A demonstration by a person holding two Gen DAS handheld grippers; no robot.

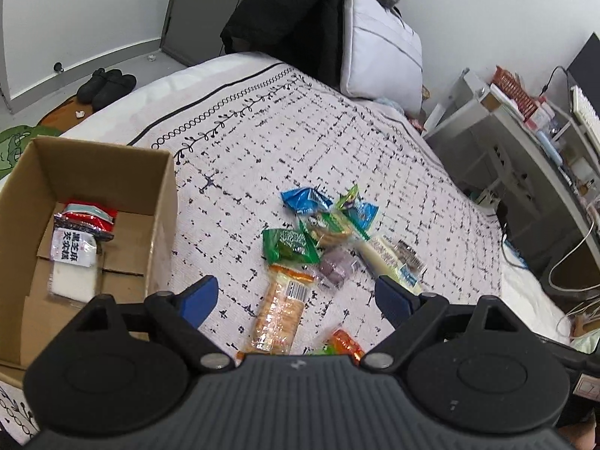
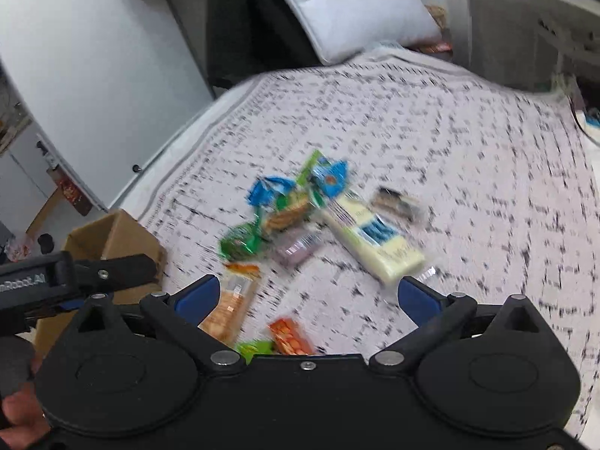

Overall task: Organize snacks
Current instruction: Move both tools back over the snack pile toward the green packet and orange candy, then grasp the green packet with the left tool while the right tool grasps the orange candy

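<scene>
Several snack packets lie in a loose pile on the patterned bedspread [image 1: 300,120]: a blue packet [image 1: 305,199], a green packet [image 1: 290,245], a long cracker pack [image 1: 281,311], a pale long pack [image 1: 386,257] and an orange packet [image 1: 347,342]. A cardboard box [image 1: 165,202] at the left holds a red packet [image 1: 88,217] and a white packet [image 1: 73,262]. My left gripper [image 1: 298,298] is open and empty above the cracker pack. My right gripper [image 2: 307,300] is open and empty above the pile; its view is blurred. The box [image 2: 123,232] shows at left there.
A white pillow [image 1: 382,45] and dark clothing [image 1: 285,18] lie at the bed's head. A grey shelf unit [image 1: 498,138] with clutter and cables stands right of the bed. Black shoes [image 1: 107,86] sit on the floor at the left. The left gripper [image 2: 56,281] shows in the right wrist view.
</scene>
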